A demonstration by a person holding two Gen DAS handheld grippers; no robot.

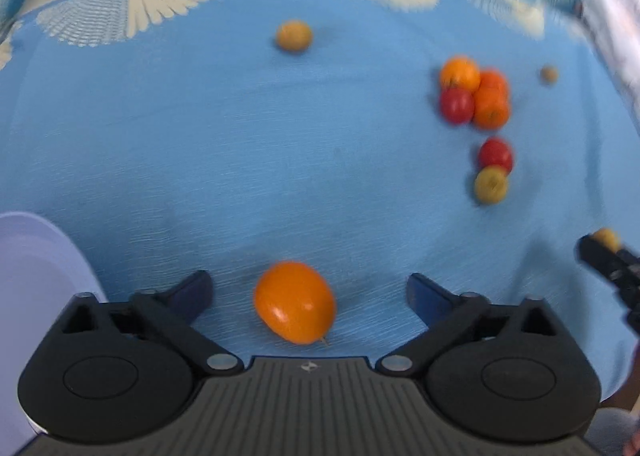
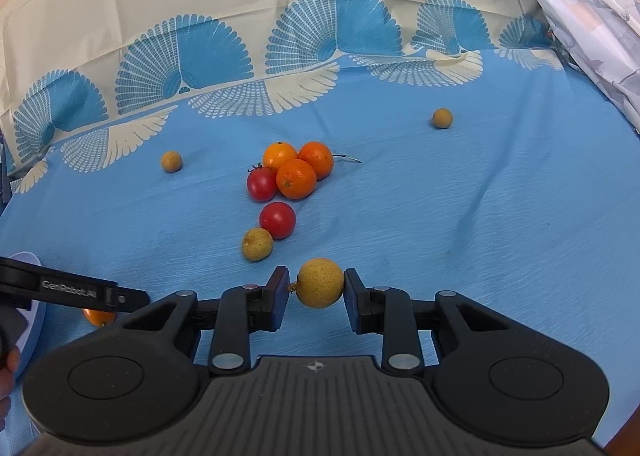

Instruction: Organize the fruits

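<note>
Your left wrist view was motion-blurred; pale plate (image 1: 36,296) cut off at left edge; left gripper (image 2: 72,290) hid most of an orange fruit (image 2: 98,317).

tablecloth (image 2: 440,216): blue, cream border with blue fan pattern
oranges (image 2: 296,178): orange
tomatoes (image 2: 277,219): red
held fruit (image 2: 321,282): yellow-tan, speckled
plate (image 1: 32,276): pale lilac

My left wrist view looks steeply down, close over the blue cloth (image 1: 280,160), while my right wrist view faces shallower from its right; both share the fruit cluster (image 1: 474,94) (image 2: 294,174) ahead.
</note>
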